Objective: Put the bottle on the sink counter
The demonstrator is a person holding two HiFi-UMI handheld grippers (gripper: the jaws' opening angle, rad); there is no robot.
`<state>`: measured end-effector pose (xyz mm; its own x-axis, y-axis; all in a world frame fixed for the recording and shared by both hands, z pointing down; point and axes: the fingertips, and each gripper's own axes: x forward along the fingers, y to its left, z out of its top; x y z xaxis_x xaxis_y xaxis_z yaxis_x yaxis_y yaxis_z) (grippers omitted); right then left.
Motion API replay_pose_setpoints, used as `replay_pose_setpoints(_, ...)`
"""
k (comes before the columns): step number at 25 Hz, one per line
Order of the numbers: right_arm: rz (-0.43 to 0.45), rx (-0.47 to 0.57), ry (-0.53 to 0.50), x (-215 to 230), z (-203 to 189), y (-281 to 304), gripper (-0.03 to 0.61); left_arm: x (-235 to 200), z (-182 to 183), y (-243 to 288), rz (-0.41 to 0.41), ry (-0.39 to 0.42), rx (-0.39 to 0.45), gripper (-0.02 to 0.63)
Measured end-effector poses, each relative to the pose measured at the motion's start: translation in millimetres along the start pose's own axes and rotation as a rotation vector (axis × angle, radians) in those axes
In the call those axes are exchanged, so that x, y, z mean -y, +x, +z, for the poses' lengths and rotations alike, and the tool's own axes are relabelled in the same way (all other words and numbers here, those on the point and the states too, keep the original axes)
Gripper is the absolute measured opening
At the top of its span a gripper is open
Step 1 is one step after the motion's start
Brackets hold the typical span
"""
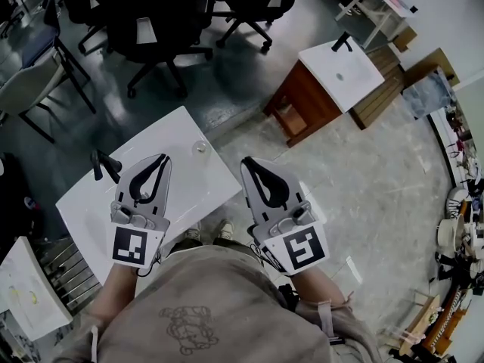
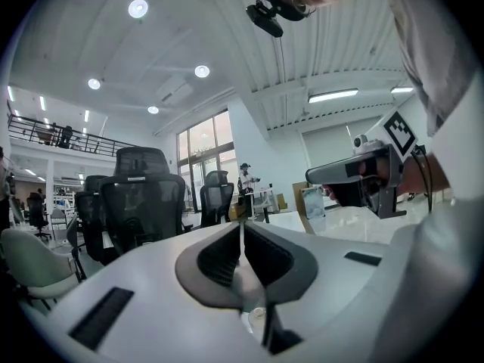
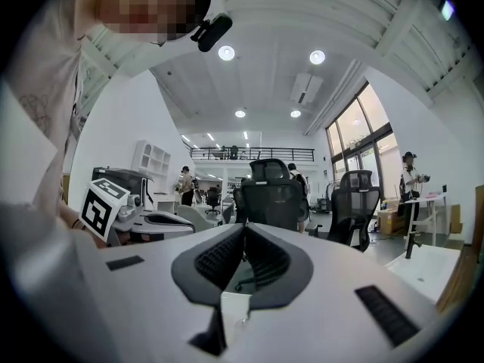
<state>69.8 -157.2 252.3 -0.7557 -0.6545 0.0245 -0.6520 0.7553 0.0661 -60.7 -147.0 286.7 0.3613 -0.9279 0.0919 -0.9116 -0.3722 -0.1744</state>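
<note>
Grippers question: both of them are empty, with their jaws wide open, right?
Not wide open: the left gripper and the right gripper have their jaws shut, tips meeting, as each gripper's own view shows. Both are empty, yes.

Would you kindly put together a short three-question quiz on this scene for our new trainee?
1. True or false: something sits between the jaws of the left tool.
2. Multiple choice: the faucet on the sink counter under the tools is (A) white, (B) black, (C) red.
3. Fill in the blank: the jaws of the right tool are ____ (open or shut).

Key: 1 false; 2 B; 3 shut.
</note>
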Motion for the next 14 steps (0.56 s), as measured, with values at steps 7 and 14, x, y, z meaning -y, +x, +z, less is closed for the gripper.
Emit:
replay_pose_setpoints(7, 0.019, 0.001, 0.002, -5.8, 0.5, 3.1, 0.034, -0.5, -4.6, -1.3, 0.015, -0.004, -0.012, 0.029)
replay_pose_setpoints(14, 0.015, 0.017, 0.0, -5.0, 2.2, 6.2, 0.034, 4.2, -6.9, 3.8, -0.03, -0.008, -0.024, 0.029)
